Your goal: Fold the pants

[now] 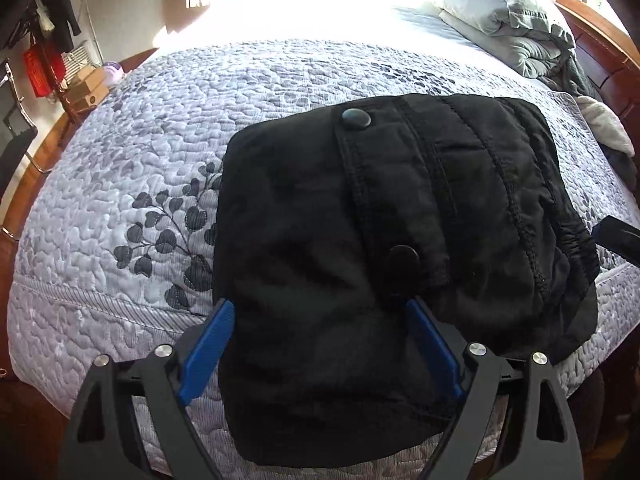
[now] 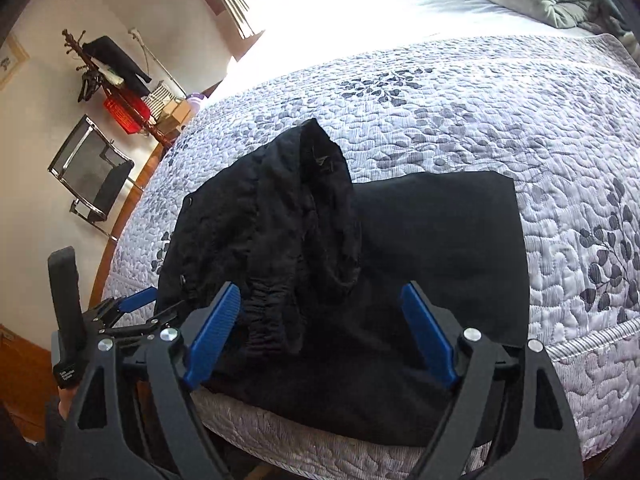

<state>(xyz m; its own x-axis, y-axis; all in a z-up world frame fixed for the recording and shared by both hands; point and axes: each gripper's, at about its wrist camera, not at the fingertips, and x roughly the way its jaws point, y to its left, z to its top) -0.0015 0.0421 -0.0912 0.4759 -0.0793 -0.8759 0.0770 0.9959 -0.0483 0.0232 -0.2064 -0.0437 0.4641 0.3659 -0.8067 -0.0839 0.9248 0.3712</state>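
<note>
The black pants (image 1: 320, 216) lie folded in a compact bundle on the quilted bed (image 1: 132, 152), near its front edge, with two round buttons facing up. My left gripper (image 1: 320, 304) hovers open over the near end of the bundle, its blue pads apart on either side of the cloth. In the right wrist view the pants (image 2: 432, 240) show a bunched elastic waistband on top. My right gripper (image 2: 320, 288) stands open above that end, gripping nothing. The left gripper (image 2: 154, 306) shows at the bundle's left side, and a finger of the right gripper (image 1: 612, 234) shows at the right edge.
Grey pillows and a crumpled blanket (image 1: 508, 20) lie at the head of the bed. A wooden bed frame (image 2: 132, 200) runs along the left edge. Beyond it stand a coat rack with dark clothes (image 2: 108, 64), a red basket (image 2: 126, 114) and a black mesh chair (image 2: 92, 168).
</note>
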